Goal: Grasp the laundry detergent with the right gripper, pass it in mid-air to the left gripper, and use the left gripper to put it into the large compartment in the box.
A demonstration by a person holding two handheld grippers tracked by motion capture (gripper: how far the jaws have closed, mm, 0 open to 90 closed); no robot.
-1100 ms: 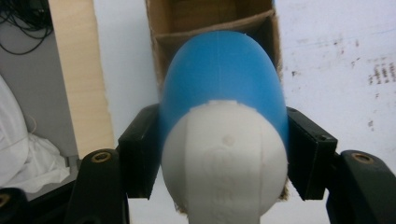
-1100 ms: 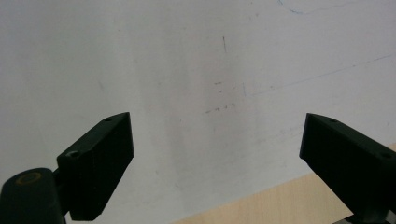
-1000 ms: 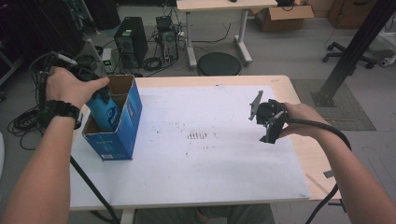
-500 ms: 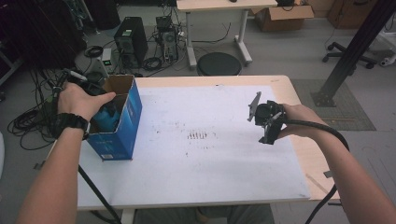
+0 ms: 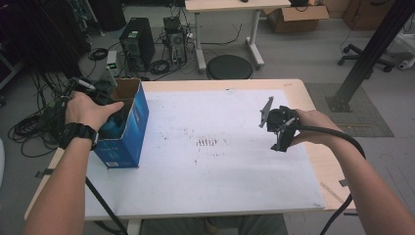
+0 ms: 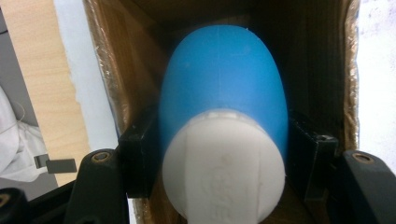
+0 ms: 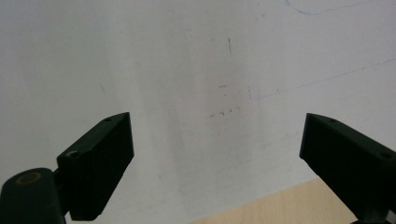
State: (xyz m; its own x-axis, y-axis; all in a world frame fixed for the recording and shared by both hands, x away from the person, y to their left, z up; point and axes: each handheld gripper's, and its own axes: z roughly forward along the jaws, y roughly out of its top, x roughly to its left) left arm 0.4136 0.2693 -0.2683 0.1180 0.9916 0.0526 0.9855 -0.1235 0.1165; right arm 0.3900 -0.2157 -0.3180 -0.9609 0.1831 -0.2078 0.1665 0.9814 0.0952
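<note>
Left tongs (image 6: pixel 219 154) lower, round rubbery bulb (image 6: pixel 222 93) inside

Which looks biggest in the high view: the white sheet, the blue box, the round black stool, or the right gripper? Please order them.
1. White sheet, largest by far.
2. Blue box.
3. Round black stool; it stands farther from the camera, so its place against the box is unsure.
4. Right gripper, smallest.

The box (image 5: pixel 128 132) is bright blue outside and brown inside. The round thing (image 6: pixel 223 107) in it is blue with a white end. The left tongs (image 6: pixel 224 158) and right tongs (image 7: pixel 215 163) are black. The table (image 5: pixel 313 98) is pale wood under a white sheet (image 5: pixel 215 181) with small dark marks.
</note>
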